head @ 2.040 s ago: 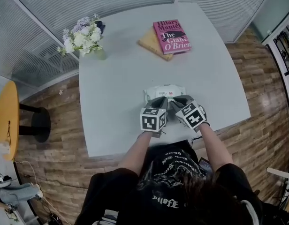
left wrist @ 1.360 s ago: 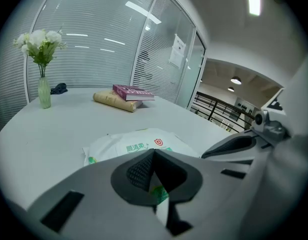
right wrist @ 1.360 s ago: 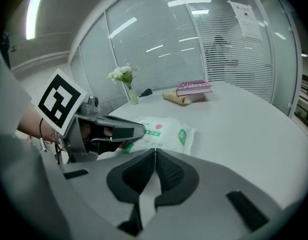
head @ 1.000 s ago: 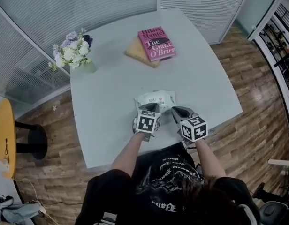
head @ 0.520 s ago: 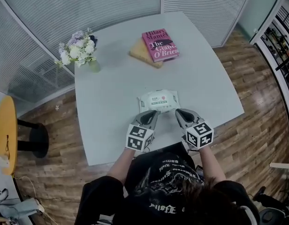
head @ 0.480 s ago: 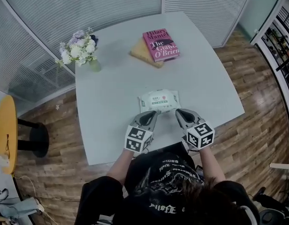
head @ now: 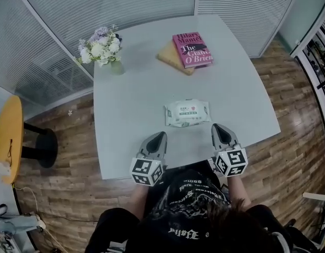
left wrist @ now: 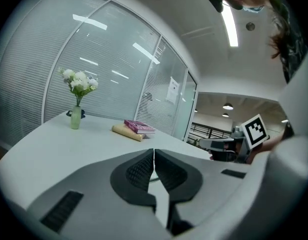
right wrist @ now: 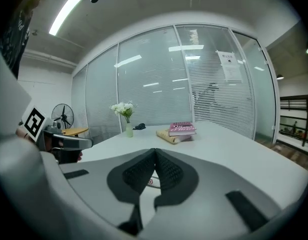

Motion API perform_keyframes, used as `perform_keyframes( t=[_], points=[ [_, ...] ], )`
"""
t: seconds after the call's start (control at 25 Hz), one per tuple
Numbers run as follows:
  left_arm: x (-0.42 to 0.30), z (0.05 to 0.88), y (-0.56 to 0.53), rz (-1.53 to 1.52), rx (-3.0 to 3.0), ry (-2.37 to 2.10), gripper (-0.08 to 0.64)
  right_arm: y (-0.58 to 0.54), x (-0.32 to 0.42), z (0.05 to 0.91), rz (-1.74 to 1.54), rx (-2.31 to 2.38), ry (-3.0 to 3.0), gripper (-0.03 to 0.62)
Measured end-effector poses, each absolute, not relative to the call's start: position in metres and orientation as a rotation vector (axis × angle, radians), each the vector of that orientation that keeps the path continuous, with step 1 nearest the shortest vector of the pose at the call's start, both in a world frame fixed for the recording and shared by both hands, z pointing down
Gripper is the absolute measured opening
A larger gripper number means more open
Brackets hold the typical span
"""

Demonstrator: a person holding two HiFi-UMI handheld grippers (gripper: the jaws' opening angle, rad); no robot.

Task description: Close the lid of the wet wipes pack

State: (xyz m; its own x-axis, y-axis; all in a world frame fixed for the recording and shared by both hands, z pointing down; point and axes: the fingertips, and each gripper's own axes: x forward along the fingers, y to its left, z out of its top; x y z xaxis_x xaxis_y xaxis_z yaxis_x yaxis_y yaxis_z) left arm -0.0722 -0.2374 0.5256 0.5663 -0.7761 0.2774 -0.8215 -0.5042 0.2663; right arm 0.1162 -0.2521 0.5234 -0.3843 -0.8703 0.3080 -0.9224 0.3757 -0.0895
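Wet wipes pack lies on white table, centre toward 6 o'clock. Pink book at its 12, flower vase at 10. Left gripper at 7, right gripper at 5: jaws pressed together, empty, clear of pack.

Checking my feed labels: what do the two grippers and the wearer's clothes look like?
Both grippers, left and right, are light grey tapering shells with dark grey, textured jaws. Each carries a cube of black-and-white square markers. No cables show. The person wears a black T-shirt with white print.
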Motion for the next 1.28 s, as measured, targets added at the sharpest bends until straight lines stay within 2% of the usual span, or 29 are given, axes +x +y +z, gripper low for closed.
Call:
perform_keyframes(
  t=[0.36,1.28],
  points=[
    [-0.075,0.511,-0.248,0.142,2.471,-1.329,0.008,-0.26,0.105,0.511,0.255,1.58,-2.398,-0.002],
    [-0.068,0.513,-0.25,0.181,2.521,-1.28,0.008,-0.258,0.09,0.525,0.298,1.541,-2.376,-0.002]
  ],
)
